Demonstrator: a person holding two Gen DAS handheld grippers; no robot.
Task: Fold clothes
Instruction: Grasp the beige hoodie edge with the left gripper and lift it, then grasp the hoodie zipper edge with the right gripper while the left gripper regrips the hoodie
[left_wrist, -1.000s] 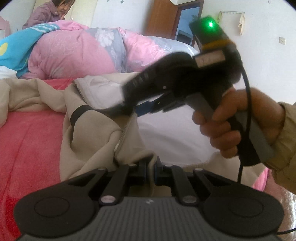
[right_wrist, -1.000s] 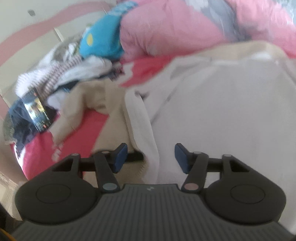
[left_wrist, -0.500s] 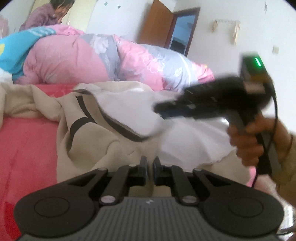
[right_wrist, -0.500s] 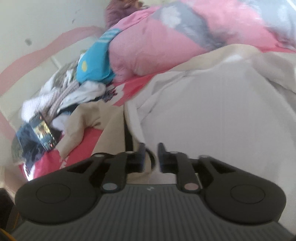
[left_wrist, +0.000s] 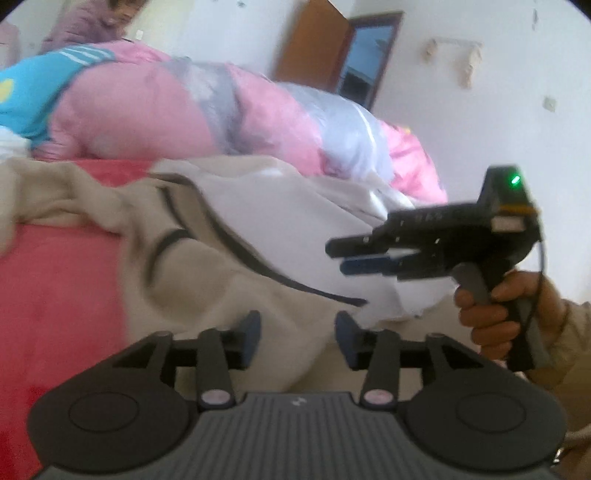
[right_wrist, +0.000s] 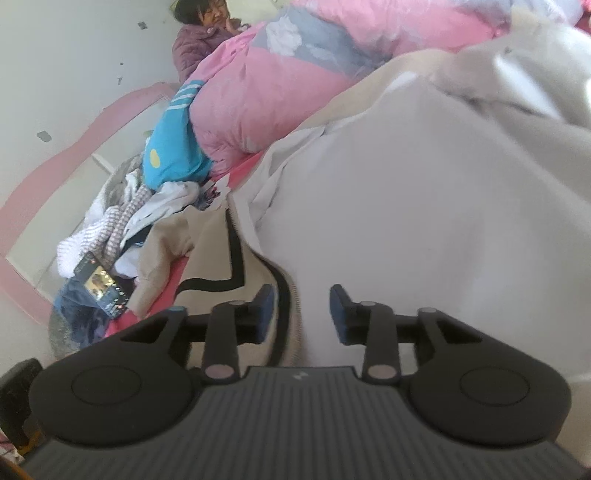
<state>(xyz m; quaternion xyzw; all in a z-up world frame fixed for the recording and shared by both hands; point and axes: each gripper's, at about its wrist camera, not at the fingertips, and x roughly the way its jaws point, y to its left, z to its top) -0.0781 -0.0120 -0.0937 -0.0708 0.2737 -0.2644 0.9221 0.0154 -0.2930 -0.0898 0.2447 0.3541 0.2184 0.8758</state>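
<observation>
Jacket (left_wrist: 207, 291) blurred, perhaps unheld

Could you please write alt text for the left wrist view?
The left gripper, jaws opening, hangs over a beige zip jacket spread on a red bedcover. The right gripper, in a hand, hovers at right.

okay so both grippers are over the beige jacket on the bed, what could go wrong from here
The left gripper and right gripper are both opening with the jacket loose between them, so the flap may fall back open. The zipper edge could snag a finger. The phone nearby could get dragged.
</observation>
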